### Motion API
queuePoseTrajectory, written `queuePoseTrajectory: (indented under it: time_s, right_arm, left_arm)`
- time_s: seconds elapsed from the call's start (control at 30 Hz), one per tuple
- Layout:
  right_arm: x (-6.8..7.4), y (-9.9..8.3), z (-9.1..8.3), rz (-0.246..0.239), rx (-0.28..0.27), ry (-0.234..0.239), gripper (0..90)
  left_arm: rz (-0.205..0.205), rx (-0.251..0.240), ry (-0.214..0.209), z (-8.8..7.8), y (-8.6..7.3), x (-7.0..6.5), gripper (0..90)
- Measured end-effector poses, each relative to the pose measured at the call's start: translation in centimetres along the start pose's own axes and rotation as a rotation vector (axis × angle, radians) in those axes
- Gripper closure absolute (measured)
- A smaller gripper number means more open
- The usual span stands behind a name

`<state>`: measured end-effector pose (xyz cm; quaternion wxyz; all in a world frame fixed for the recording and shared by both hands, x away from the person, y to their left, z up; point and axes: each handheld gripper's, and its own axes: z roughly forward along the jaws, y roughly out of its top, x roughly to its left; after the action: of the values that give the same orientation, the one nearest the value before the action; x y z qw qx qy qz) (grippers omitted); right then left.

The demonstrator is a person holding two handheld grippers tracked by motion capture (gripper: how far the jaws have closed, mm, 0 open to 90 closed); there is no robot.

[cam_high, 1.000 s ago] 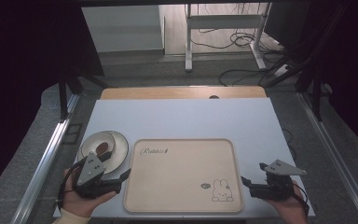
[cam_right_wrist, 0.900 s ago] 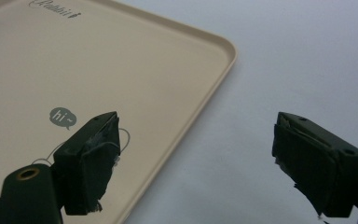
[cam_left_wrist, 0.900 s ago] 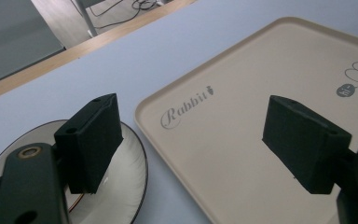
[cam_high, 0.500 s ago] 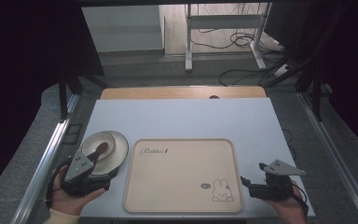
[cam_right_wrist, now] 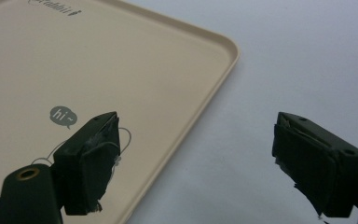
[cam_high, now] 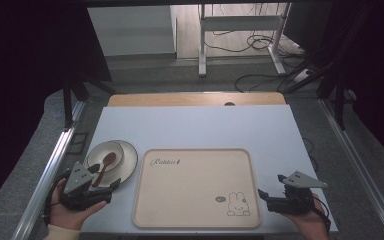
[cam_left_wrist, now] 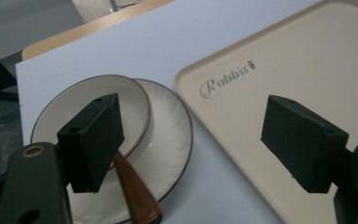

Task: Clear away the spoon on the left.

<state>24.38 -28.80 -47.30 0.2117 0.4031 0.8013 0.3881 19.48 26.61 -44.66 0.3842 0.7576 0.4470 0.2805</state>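
Note:
A beige tray (cam_high: 195, 187) with "Rabbit" lettering and a bunny drawing lies on the white table (cam_high: 195, 127), nothing on it. Left of it a small brown-rimmed plate (cam_left_wrist: 88, 100) rests on a larger ribbed white plate (cam_left_wrist: 168, 140); a brown wooden spoon (cam_high: 105, 165) lies across them, its handle (cam_left_wrist: 135, 191) pointing at me. My left gripper (cam_high: 105, 177) is open just in front of the plates, holding nothing; its jaws (cam_left_wrist: 196, 135) straddle the plates' edge and the tray's corner. My right gripper (cam_high: 271, 186) is open and low at the tray's near right corner (cam_right_wrist: 196, 149).
A wooden strip (cam_high: 195, 99) borders the table's far edge. Metal rails (cam_high: 55, 165) run along both sides. Beyond the table, cables and a desk frame (cam_high: 240, 30) stand on the floor. White tabletop stretches behind and to the right of the tray (cam_right_wrist: 284, 56).
My left gripper has drawn back from over the plates, leftward and toward the near edge, uncovering the spoon. The right gripper has stayed where it was.

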Motion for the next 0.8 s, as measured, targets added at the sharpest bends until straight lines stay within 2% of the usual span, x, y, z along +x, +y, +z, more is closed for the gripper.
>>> queuePoseTrajectory:
  time_s: [0.1,0.33,0.53,0.8]
  right_arm:
    - [0.0,0.0,0.0,-0.001,0.001,-0.002,14.9]
    - [0.0,0.0,0.0,-0.004,0.001,-0.002,14.9]
    - [0.0,0.0,0.1,-0.006,0.005,-0.003,14.9]
    - [0.0,-0.1,0.1,-0.007,0.009,-0.005,14.9]
  left_arm:
    - [-0.009,-0.003,0.012,0.0,-0.5,0.4,20.9]
    - [0.013,0.022,0.019,0.3,-1.8,1.0,22.2]
    - [0.010,0.040,0.021,0.5,-2.5,1.3,23.9]
    - [0.009,0.057,0.036,0.8,-3.3,1.7,29.6]
